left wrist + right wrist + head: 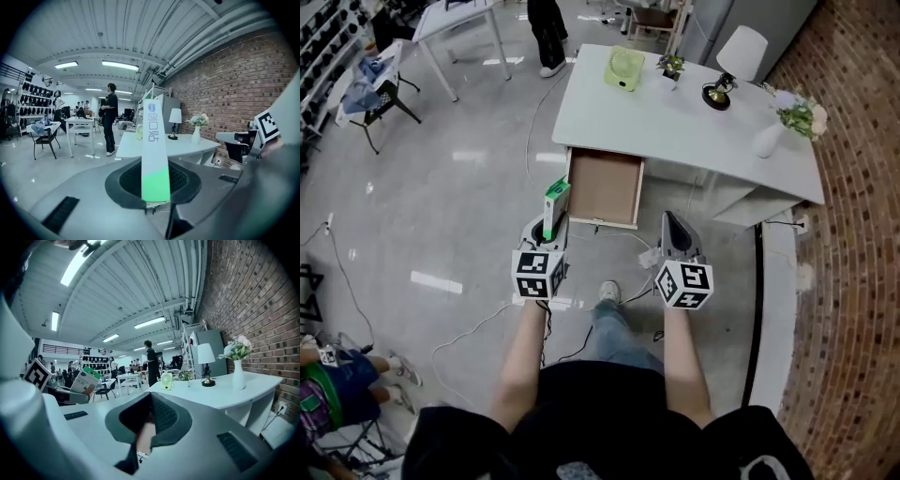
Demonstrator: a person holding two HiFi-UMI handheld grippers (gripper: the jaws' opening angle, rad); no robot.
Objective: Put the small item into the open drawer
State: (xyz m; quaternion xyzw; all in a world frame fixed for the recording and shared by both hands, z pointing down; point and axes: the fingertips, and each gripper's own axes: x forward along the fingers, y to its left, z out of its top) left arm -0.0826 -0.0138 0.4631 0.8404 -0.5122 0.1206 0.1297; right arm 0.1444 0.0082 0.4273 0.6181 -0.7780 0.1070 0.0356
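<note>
A small white and green box (554, 200) stands upright between the jaws of my left gripper (549, 231), which is shut on its lower end. In the left gripper view the box (155, 154) rises straight up out of that gripper (156, 190). The open drawer (605, 187), brown inside, sticks out of the white desk (675, 127) just ahead and to the right of the box. My right gripper (674, 234) hovers to the right of the drawer's front, shut with nothing in it. From the right gripper (144, 430) the box (85, 379) shows at the left.
On the desk stand a green fan (624, 67), a small plant (671, 66), a lamp (731, 58) and a vase of flowers (780, 127). Cables (478, 328) trail over the floor. A brick wall (853, 234) runs along the right. A person (547, 33) stands beyond the desk.
</note>
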